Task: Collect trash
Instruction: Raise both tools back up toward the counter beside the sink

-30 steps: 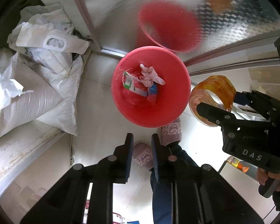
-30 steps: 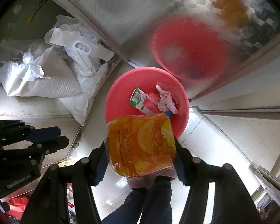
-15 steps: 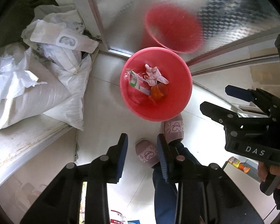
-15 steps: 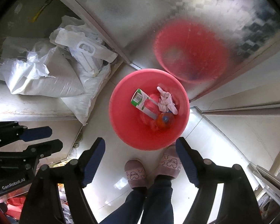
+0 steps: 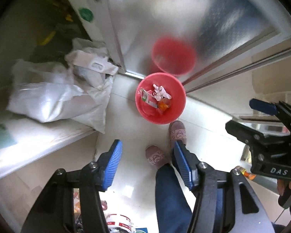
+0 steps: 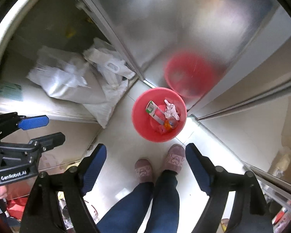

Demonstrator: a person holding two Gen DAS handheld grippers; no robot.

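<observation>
Red bin [image 5: 145, 114] with carton [image 5: 145, 97], tissue [image 5: 161, 93], orange wrapper [image 5: 164, 104]; left gripper [image 5: 147, 165], right gripper [image 6: 145, 167] just-widened, empty.

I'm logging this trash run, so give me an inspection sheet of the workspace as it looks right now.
Surface: pale glossy tiled floor, bare around the bin.
Job's things: round red plastic bin on the floor, holding a green-and-white carton, crumpled white tissue and an orange wrapper.
Clutter: white woven sacks piled left of the bin.
Grippers: left gripper and right gripper both open, nothing between the fingers; jaws have just been opening.
Cables: nothing seen.
Surroundings: reflective metal door panel mirroring the bin; the person's pink slippers right beside the bin.
</observation>
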